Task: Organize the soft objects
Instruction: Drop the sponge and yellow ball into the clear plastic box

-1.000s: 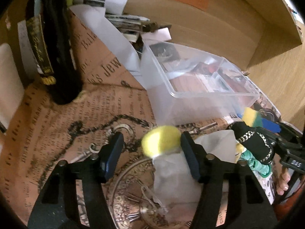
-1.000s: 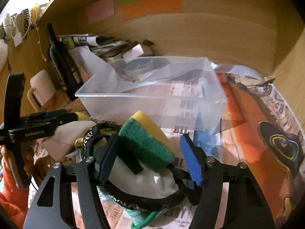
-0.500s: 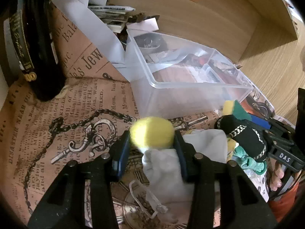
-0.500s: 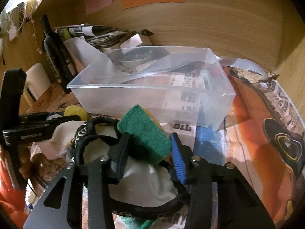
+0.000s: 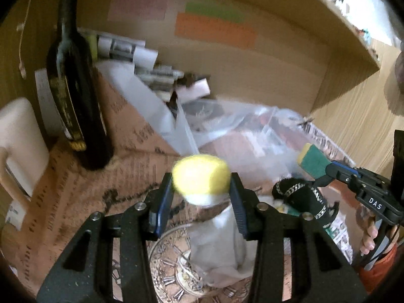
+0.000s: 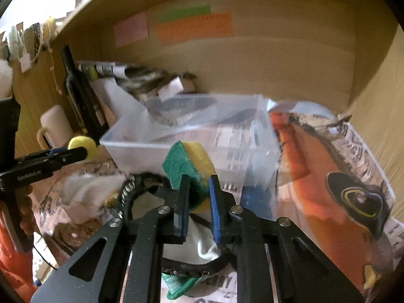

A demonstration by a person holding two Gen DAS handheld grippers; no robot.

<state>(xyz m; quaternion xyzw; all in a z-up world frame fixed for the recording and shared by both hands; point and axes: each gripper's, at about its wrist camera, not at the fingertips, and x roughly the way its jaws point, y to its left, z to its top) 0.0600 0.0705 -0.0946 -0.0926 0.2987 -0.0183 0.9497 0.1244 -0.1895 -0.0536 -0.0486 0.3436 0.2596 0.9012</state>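
Left gripper clamped on a yellow ball, raised above a white cloth. Right gripper squeezing a green-and-yellow sponge, just before a clear plastic bin.

Wooden alcove lined with printed paper

Pink, green and orange sticky notes mark the wood-panel back wall at upper centre; vintage newsprint covering spreads below.

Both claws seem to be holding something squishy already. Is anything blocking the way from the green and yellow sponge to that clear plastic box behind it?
Nothing visible does. The right gripper holds the sponge just in front of the clear box, whose top is open. Only the box's near wall lies ahead.
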